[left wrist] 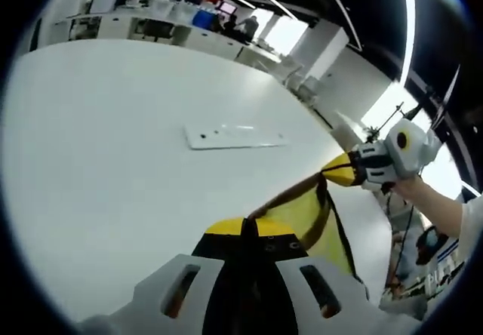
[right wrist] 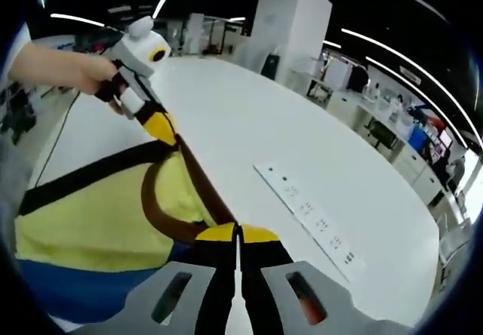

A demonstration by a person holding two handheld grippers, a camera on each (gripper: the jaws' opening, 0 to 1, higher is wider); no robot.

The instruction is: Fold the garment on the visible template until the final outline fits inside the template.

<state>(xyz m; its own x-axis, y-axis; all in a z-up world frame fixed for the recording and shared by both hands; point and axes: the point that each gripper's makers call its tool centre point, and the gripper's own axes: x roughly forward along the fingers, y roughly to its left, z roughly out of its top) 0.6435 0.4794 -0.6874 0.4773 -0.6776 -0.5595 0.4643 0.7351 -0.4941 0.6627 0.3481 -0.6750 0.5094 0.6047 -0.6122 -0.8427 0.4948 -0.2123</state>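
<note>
A yellow garment (left wrist: 306, 214) with dark brown and black bands and a blue part is held stretched above the white table (left wrist: 113, 161). My left gripper (left wrist: 245, 228) is shut on its brown edge at the bottom of the left gripper view. My right gripper (left wrist: 339, 171) comes in from the right, shut on the same edge. In the right gripper view, the right gripper (right wrist: 238, 233) pinches the brown band. The left gripper (right wrist: 161, 127) grips the garment (right wrist: 98, 222) at the upper left. A flat white strip with dark marks (left wrist: 235, 136) (right wrist: 309, 214) lies on the table beyond the garment.
A hand (left wrist: 426, 195) (right wrist: 68, 67) holds each far gripper. The table (right wrist: 249, 124) is wide and round-edged. Desks and chairs (left wrist: 151, 18) stand behind it, with a white pillar (right wrist: 290, 26) and more desks (right wrist: 392, 109) on the other side.
</note>
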